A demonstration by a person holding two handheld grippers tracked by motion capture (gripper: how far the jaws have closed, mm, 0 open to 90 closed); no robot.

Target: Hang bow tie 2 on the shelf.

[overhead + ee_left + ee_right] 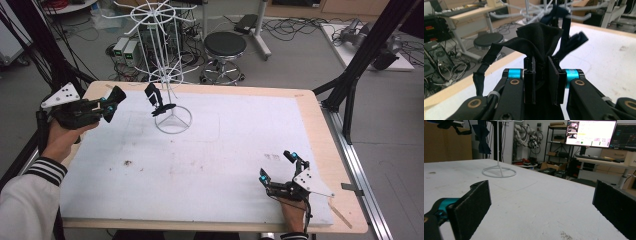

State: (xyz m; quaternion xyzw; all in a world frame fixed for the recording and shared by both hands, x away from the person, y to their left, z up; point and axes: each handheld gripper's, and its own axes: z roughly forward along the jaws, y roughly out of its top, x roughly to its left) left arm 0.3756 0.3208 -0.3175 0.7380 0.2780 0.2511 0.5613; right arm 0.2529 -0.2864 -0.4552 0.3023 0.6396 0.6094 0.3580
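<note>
The left gripper (111, 104) was up in the air over the far left corner of the table (320, 125). Its 2 jaws were pinched tight on a black bow tie (537, 37). In the left gripper view the cloth bunched up above the jaws, and a thin strap (484, 67) with a small clasp hung down on one side.

Near it stood a white wire rack (167, 65) with a round ring base (173, 120) on the white mat (210, 165). Another dark bow tie (156, 100) hung low on the rack, close to the base. The held bow tie was beside the rack but not touching it.

The right gripper (279, 166) was low at the near right part of the mat, well apart from the rack. Its 2 jaws were spread wide and held nothing. In the right gripper view its black pads (471, 207) stood far apart, with the bare mat between them.

Past the far edge of the table, a round black stool (225, 45) stood on the floor among cables.
</note>
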